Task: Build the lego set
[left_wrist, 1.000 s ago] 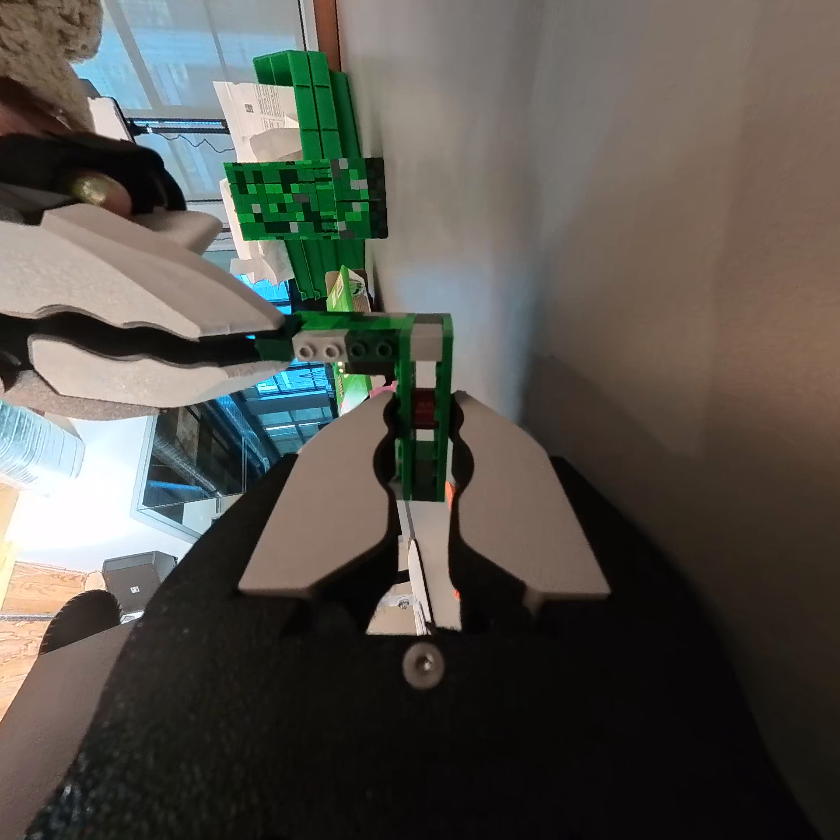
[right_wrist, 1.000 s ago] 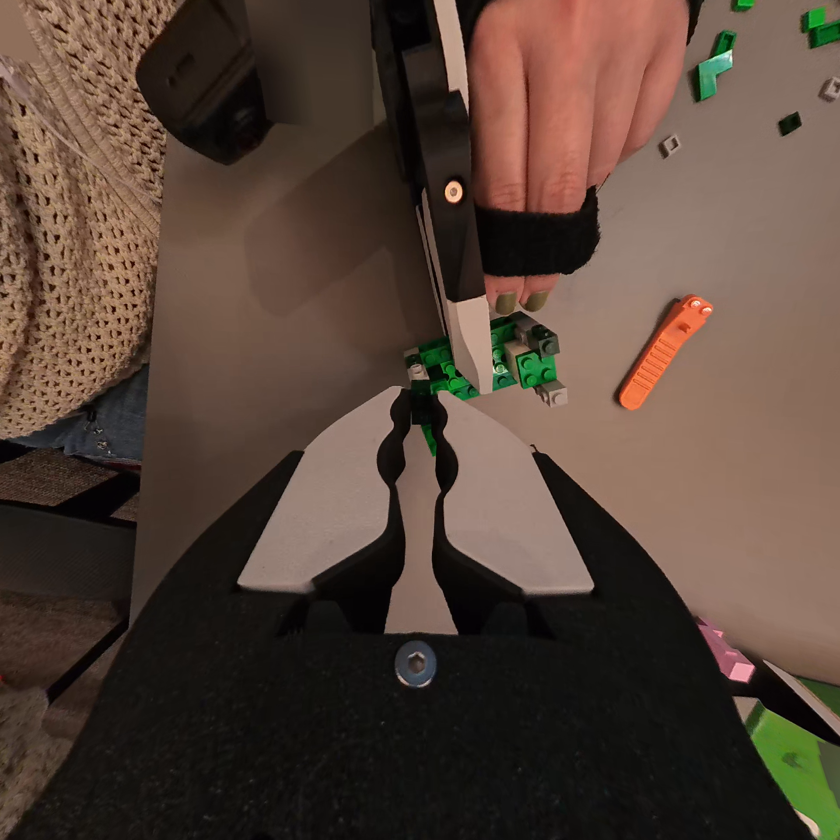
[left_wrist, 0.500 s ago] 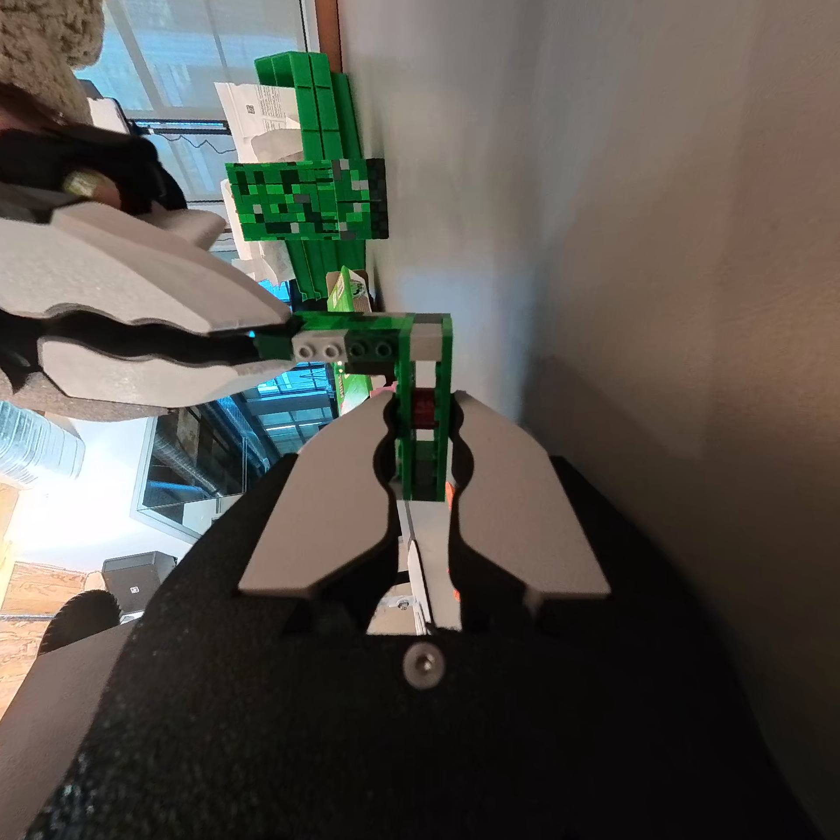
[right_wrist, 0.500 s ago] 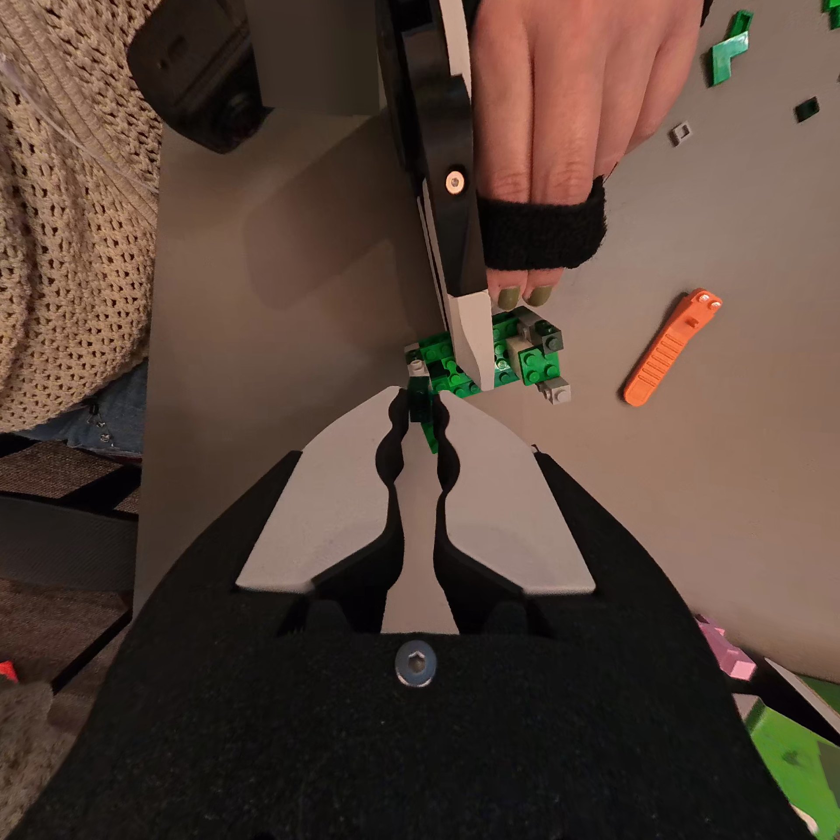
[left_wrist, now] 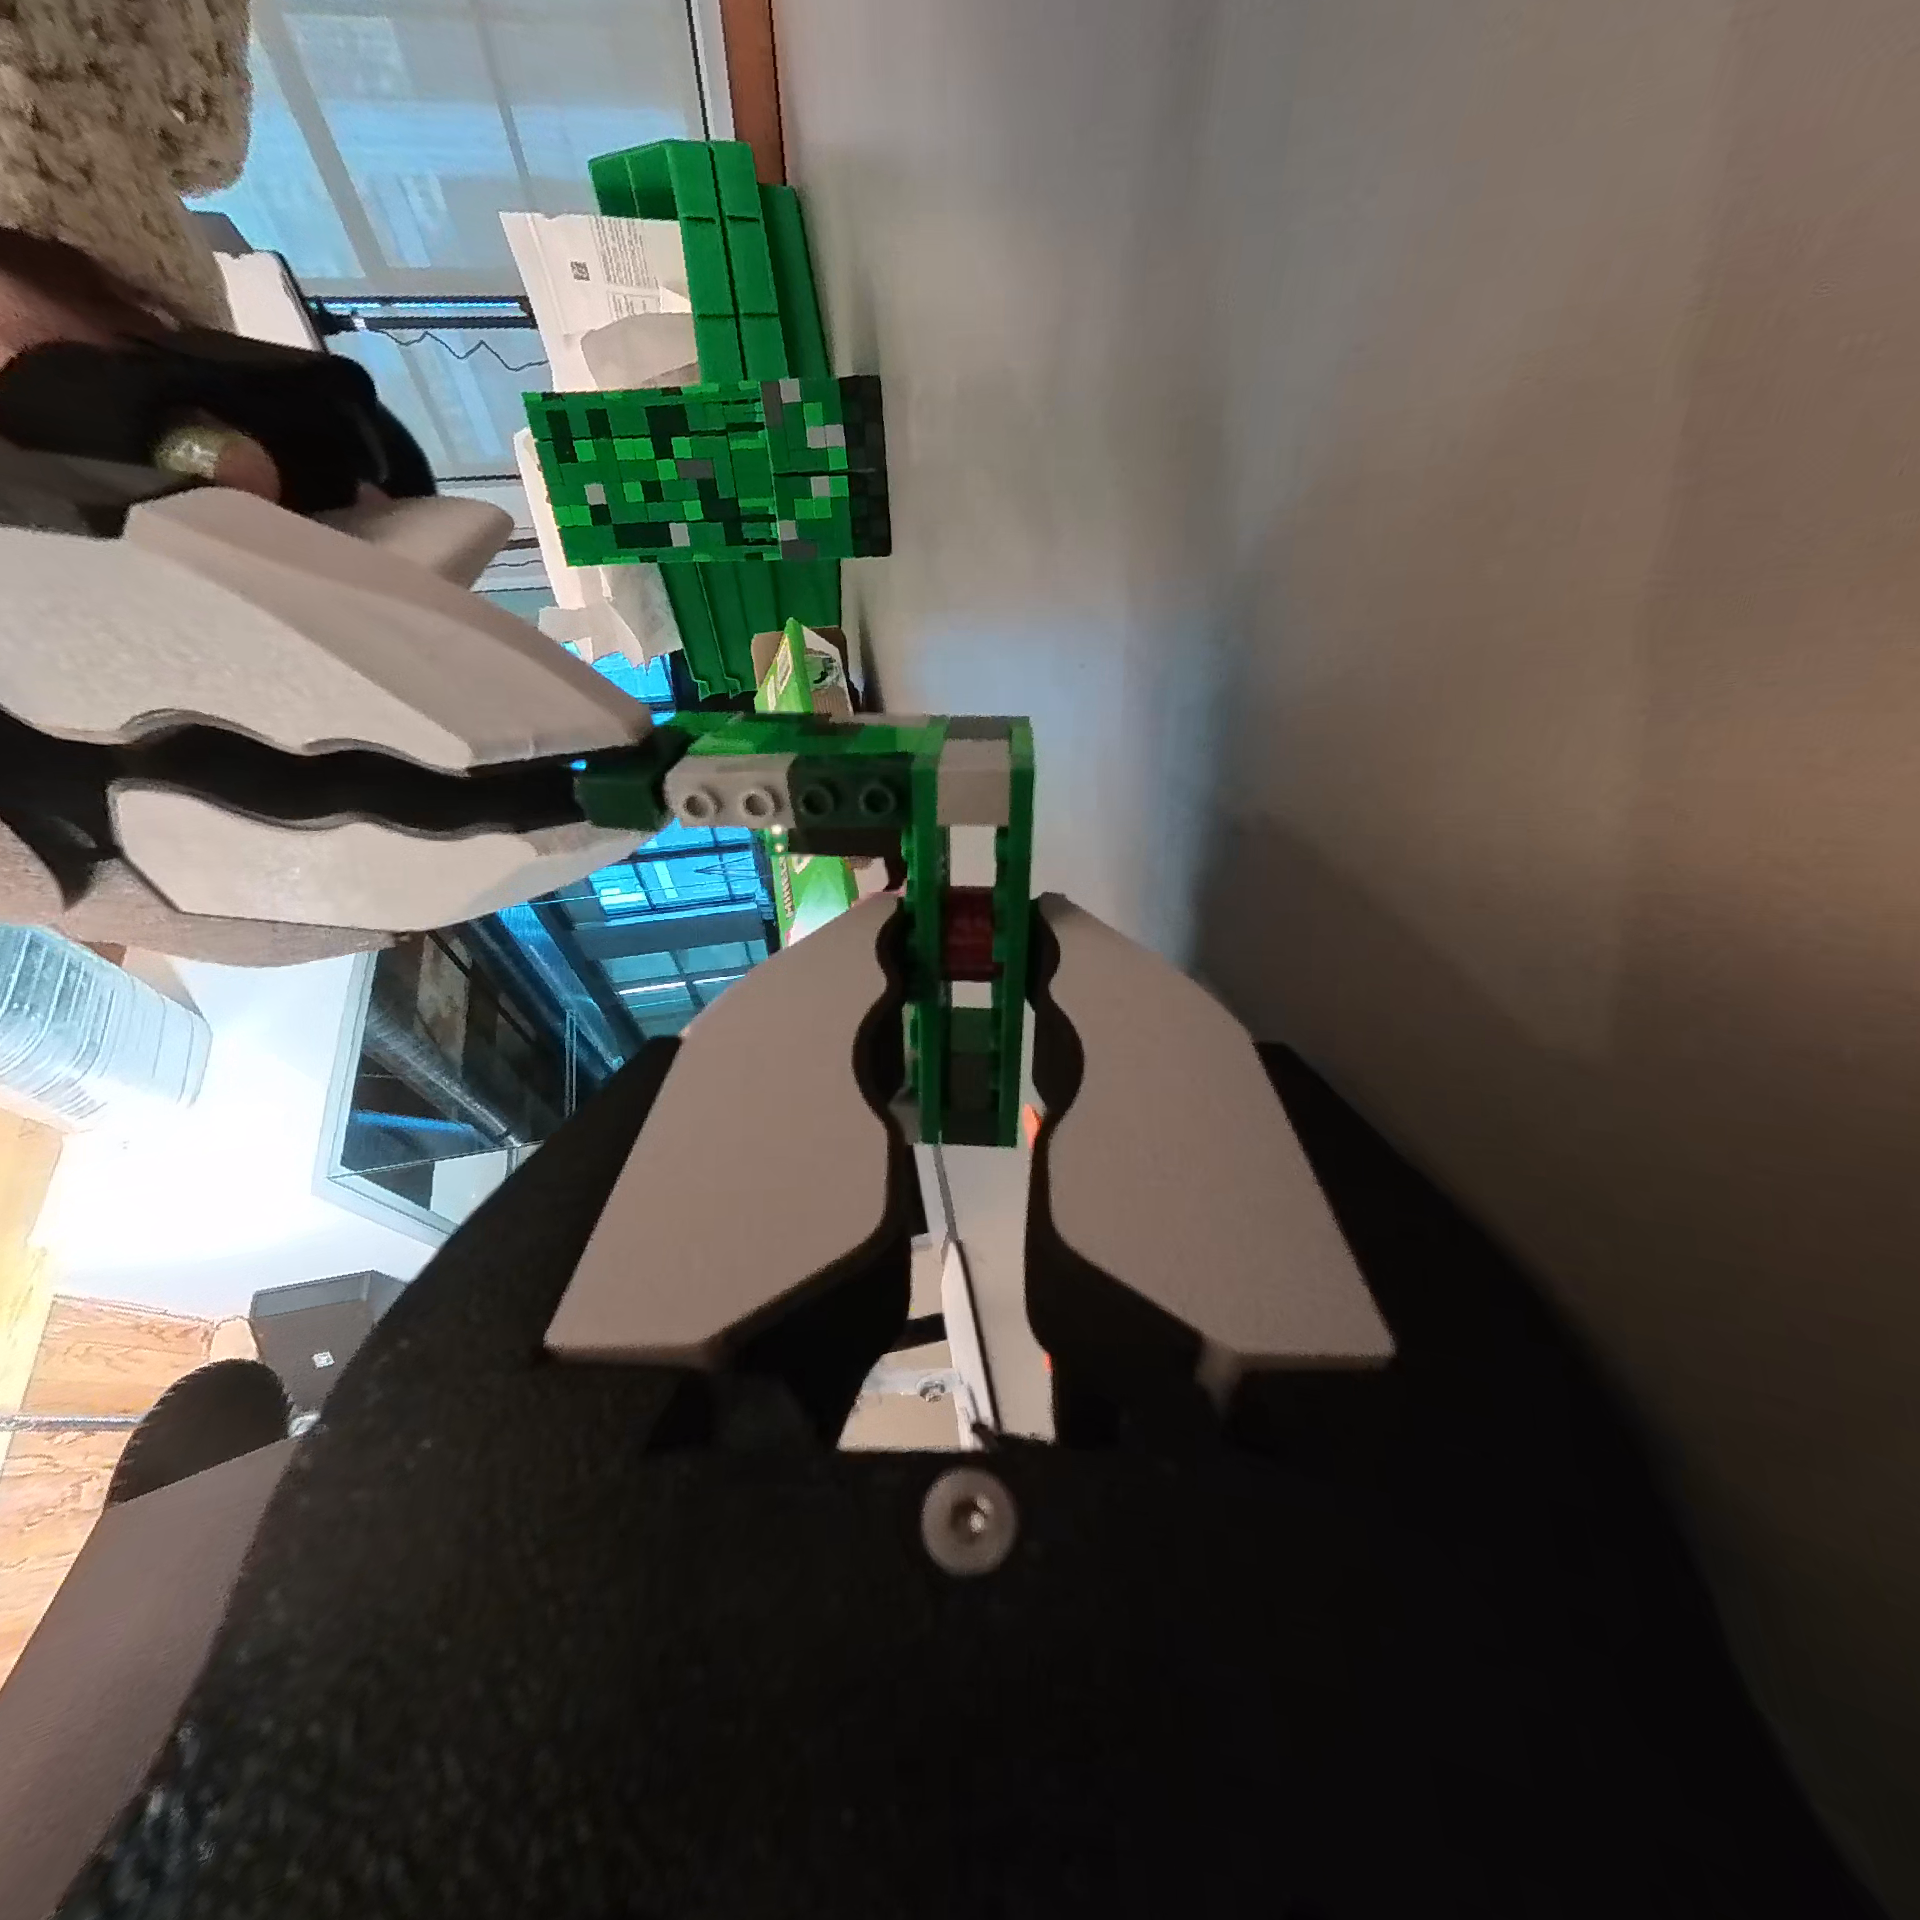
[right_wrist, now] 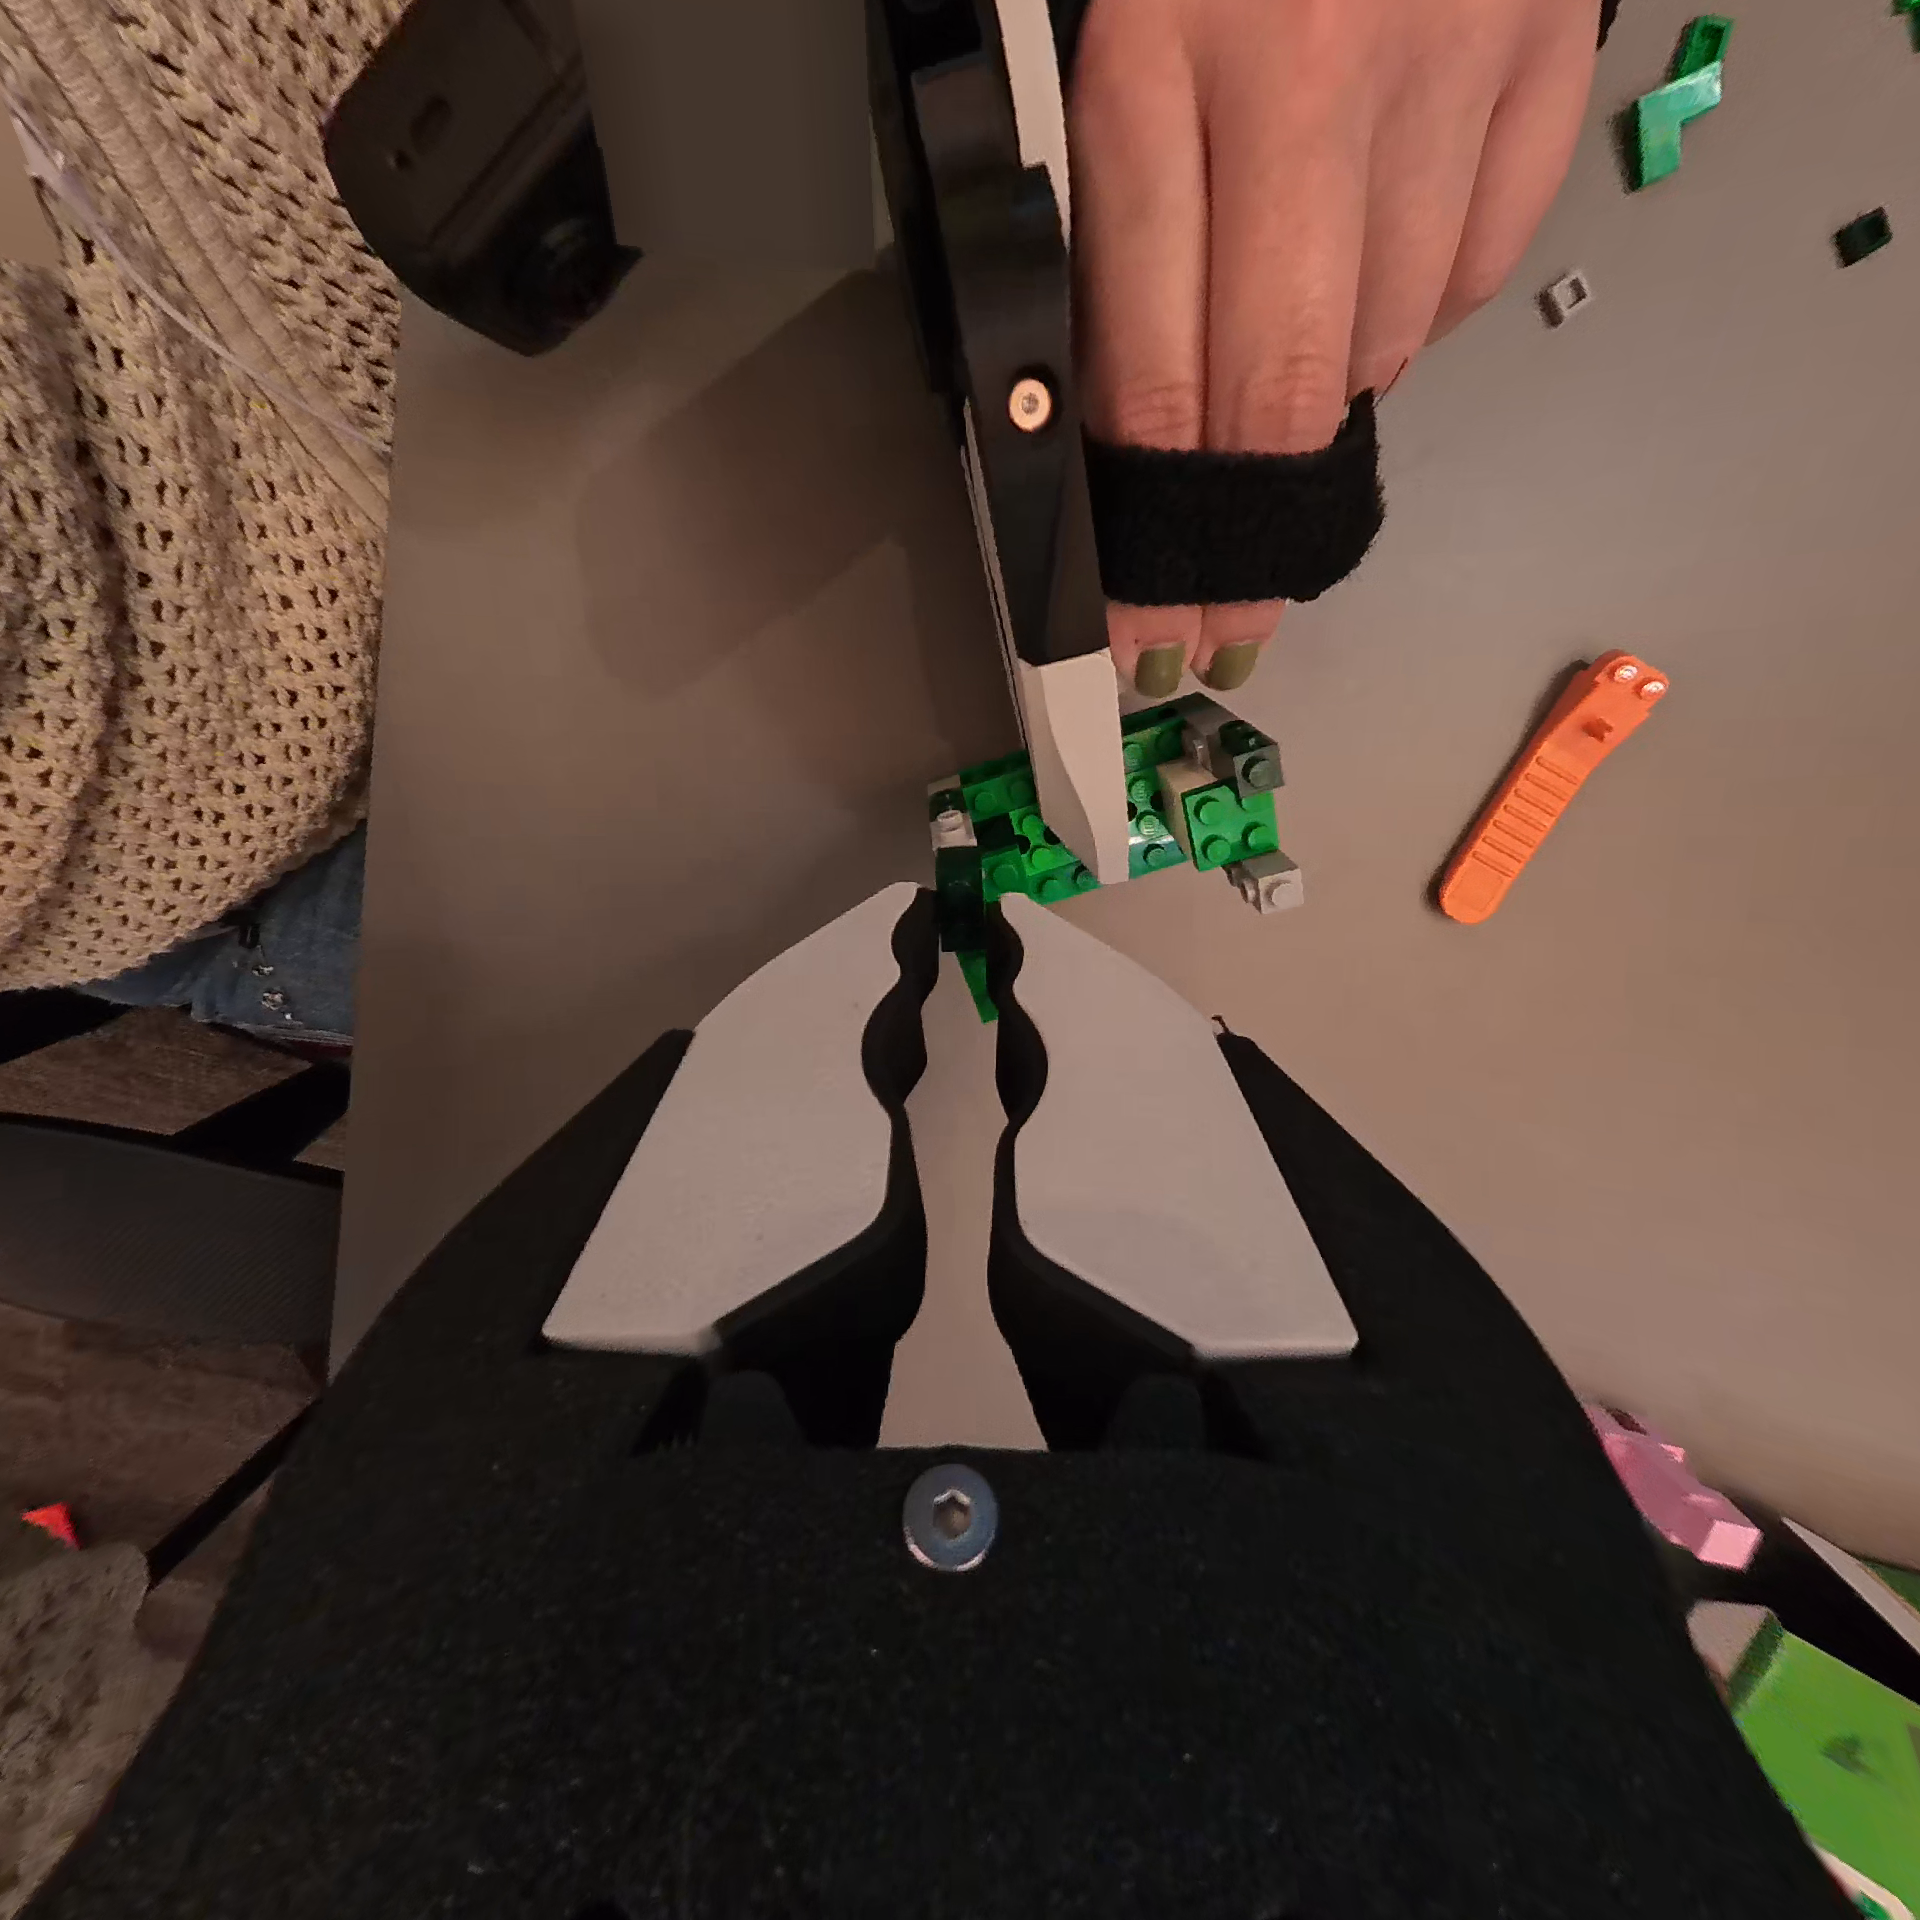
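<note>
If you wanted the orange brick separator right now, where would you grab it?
Grab the orange brick separator across its long ribbed middle, coming down from above. It lies flat on the table, slanted, so turn the fingers crosswise to it. Its narrow sides are bare; nothing touches it.

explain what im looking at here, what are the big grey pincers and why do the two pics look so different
These are two handheld grippers, each with its own camera looking along its fingers. One picture comes from the left gripper, tipped sideways and clamping a green lego assembly. The other comes from the right gripper, looking down and pinching a small dark green piece at that assembly's edge. A person's hand holds the left tool. On the grey table lie an orange brick separator and loose bricks.
</note>
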A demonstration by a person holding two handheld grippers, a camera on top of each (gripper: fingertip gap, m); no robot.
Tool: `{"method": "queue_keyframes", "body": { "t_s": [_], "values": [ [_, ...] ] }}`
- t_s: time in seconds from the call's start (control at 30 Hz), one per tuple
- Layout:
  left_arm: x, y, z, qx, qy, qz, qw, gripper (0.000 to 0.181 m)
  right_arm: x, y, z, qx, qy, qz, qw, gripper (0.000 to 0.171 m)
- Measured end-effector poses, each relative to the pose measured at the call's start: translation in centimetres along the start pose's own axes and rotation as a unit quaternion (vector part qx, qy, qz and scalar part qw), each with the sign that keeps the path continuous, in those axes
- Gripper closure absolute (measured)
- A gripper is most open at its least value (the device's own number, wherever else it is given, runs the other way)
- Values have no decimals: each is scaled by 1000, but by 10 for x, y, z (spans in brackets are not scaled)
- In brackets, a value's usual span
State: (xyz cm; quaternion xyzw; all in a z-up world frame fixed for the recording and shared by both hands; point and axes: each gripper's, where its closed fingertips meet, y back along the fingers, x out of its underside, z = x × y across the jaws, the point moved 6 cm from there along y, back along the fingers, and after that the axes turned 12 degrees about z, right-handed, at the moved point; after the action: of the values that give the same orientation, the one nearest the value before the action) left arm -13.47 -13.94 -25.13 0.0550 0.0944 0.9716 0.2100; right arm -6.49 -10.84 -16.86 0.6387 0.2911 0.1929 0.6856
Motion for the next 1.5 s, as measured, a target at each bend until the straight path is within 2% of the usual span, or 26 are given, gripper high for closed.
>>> {"method": "queue_keyframes", "body": {
  "t_s": [0.03, 0.47, 0.63, 0.8, 0.97, 1.5],
  "values": [
    [0, 0, 0, 5, 2, -2, 1000, 162, 0, 0, 0, -3, -1, -1, 1000, 163],
    [-2, 11, -1, 133, -11, -31, 991, 162, 2, -10, 1, -28, -13, -27, 999, 163],
    [-5, 29, 8, 241, 10, -61, 969, 162, -1, -4, 6, -40, -33, -125, 991, 164],
    [-11, 56, 27, 341, 67, -115, 931, 162, -10, 2, 21, -139, -76, -231, 960, 163],
    [-15, 73, 45, 346, 82, -139, 924, 162, -18, 12, 29, -166, -68, -266, 947, 163],
    [-17, 80, 49, 326, 56, -125, 936, 162, -29, 21, 33, -152, -26, -208, 966, 163]
  ]
}}
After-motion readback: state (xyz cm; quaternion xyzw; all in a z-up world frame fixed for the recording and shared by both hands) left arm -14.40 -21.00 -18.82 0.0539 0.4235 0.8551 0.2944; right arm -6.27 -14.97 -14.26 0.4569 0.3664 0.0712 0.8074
